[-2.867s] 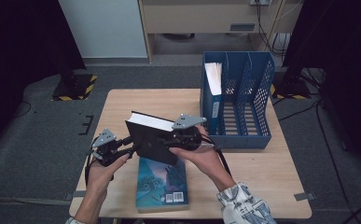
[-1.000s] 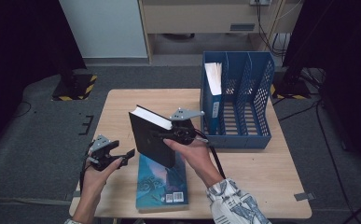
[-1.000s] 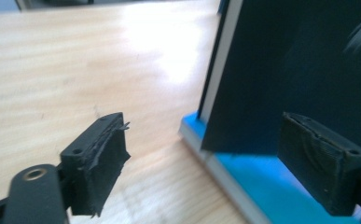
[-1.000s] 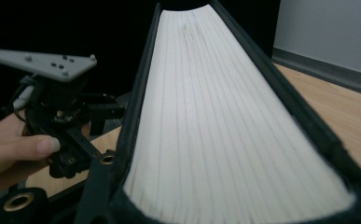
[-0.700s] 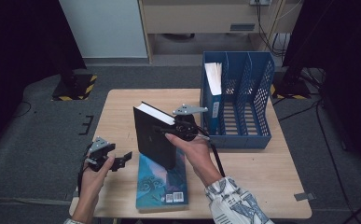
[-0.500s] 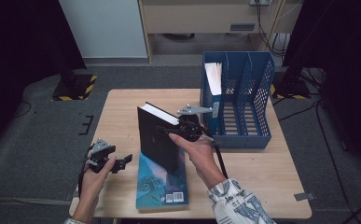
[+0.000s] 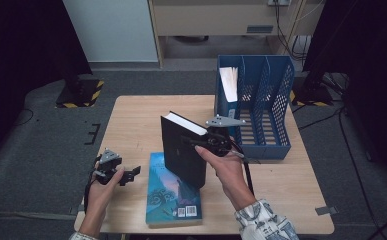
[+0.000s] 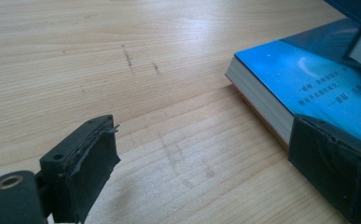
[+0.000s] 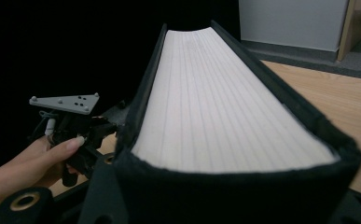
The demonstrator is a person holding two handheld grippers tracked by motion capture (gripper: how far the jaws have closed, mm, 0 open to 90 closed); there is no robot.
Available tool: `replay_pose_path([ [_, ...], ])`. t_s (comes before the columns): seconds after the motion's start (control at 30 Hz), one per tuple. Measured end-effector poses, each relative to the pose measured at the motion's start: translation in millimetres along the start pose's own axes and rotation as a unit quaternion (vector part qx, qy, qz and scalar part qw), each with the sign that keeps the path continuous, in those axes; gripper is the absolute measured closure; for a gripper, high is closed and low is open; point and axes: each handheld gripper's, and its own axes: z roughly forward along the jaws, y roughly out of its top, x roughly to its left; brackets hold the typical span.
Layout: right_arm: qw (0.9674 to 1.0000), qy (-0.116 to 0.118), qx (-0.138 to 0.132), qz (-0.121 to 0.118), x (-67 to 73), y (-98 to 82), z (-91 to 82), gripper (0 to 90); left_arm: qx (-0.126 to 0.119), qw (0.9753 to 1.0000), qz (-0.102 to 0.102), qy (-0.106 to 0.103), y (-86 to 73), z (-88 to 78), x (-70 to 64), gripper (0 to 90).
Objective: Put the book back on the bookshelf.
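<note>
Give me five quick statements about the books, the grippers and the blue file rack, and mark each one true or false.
1. The right gripper is clamped on the black book. True.
2. The black book lies flat on the table. False: it is held upright above the table, page edges facing up.
3. The left gripper holds the blue book. False: its jaws are open with nothing between them, beside that book.
4. The blue book lies flat on the table. True.
5. Every slot of the blue file rack is empty. False: something white stands in its left slot.
</note>
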Motion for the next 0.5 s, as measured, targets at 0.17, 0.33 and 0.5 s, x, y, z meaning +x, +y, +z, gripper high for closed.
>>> replay_pose_path([
  [0.17, 1.0, -0.003, -0.002, 0.008, -5.2, -0.2, -10.1, 52.9, 0.007, 1.0, 0.004, 0.0, -0.6, 1.2, -0.6, 7.6],
  [0.33, 0.9998, -0.008, -0.009, 0.018, -8.6, -1.1, -21.4, 52.9, 0.006, 1.0, 0.002, 0.003, -1.0, 1.7, -0.2, 7.7],
  [0.5, 0.9996, -0.01, -0.014, 0.023, -9.3, -2.2, -35.4, 52.9, 0.009, 0.9999, 0.002, 0.01, -2.0, 2.0, 0.7, 7.7],
])
